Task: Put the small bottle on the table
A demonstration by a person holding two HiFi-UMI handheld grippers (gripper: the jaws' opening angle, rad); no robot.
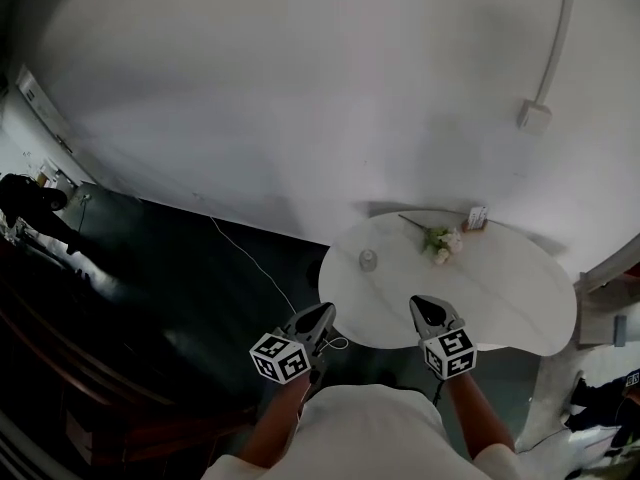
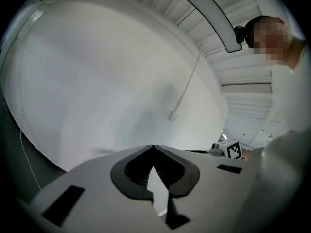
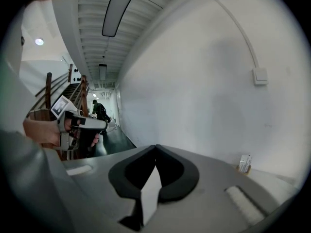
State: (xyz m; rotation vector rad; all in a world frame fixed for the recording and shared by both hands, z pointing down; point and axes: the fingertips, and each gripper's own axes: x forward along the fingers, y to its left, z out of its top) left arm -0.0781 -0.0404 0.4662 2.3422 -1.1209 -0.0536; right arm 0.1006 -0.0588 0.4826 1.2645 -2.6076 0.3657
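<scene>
A small clear bottle (image 1: pixel 368 259) stands on the round white table (image 1: pixel 500 298), towards its left side. My left gripper (image 1: pixel 326 312) hovers shut just off the table's near left edge, with nothing between its jaws. Over the table's near edge, my right gripper (image 1: pixel 421 304) is also shut and empty. In the left gripper view the left gripper (image 2: pixel 153 146) has its tips touching and faces the white wall. The right gripper (image 3: pixel 155 145) looks the same in its own view. Neither gripper view shows the bottle.
A sprig of pale flowers (image 1: pixel 440 242) and a small card holder (image 1: pixel 477 217) lie at the table's far side, against the white wall. A white cable (image 1: pixel 250 258) runs across the dark floor at left. A person (image 1: pixel 30 200) stands far down the corridor.
</scene>
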